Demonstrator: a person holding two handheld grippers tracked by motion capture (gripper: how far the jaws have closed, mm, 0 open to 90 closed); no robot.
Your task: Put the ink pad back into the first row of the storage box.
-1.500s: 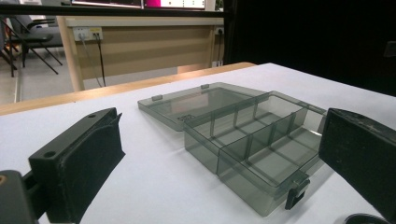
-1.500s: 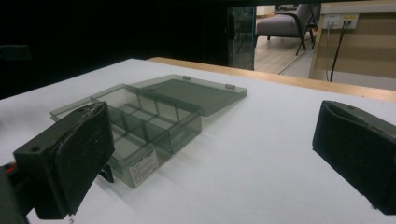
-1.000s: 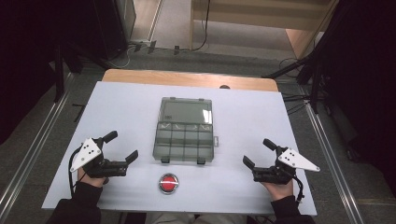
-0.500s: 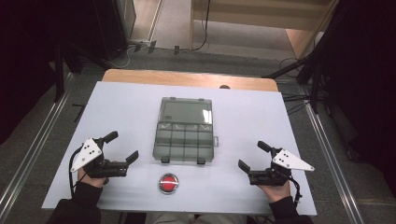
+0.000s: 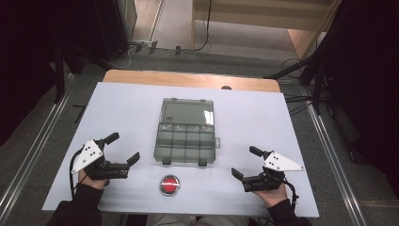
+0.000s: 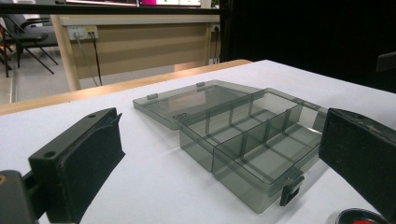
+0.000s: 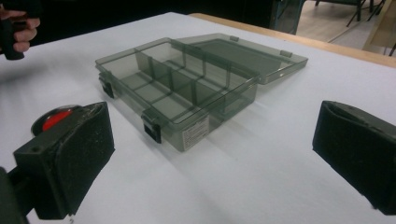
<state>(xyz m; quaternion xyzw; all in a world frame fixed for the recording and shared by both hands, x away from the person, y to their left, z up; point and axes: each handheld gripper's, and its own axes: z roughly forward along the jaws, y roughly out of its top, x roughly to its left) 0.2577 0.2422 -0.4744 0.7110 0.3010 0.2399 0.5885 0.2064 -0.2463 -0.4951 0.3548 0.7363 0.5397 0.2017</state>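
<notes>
A smoky transparent compartment box lies in the middle of the white table top, its lid folded open flat on the far side. Its compartments look empty. My left gripper rests on the table to the left of the box, jaws wide open and holding nothing. To the right of the box, my right gripper is equally open and empty. In the left gripper view the box sits ahead between the two black pads. The right gripper view shows the box ahead and slightly left, with its two front latches facing me.
A round red button sits near the front edge between the two grippers, also as the red button behind my right gripper's left jaw. The white board lies on a wooden table. Dark stands and cables flank the table.
My right gripper has slid a little to the left, toward the button and the box. The left gripper and the box have stayed put.
</notes>
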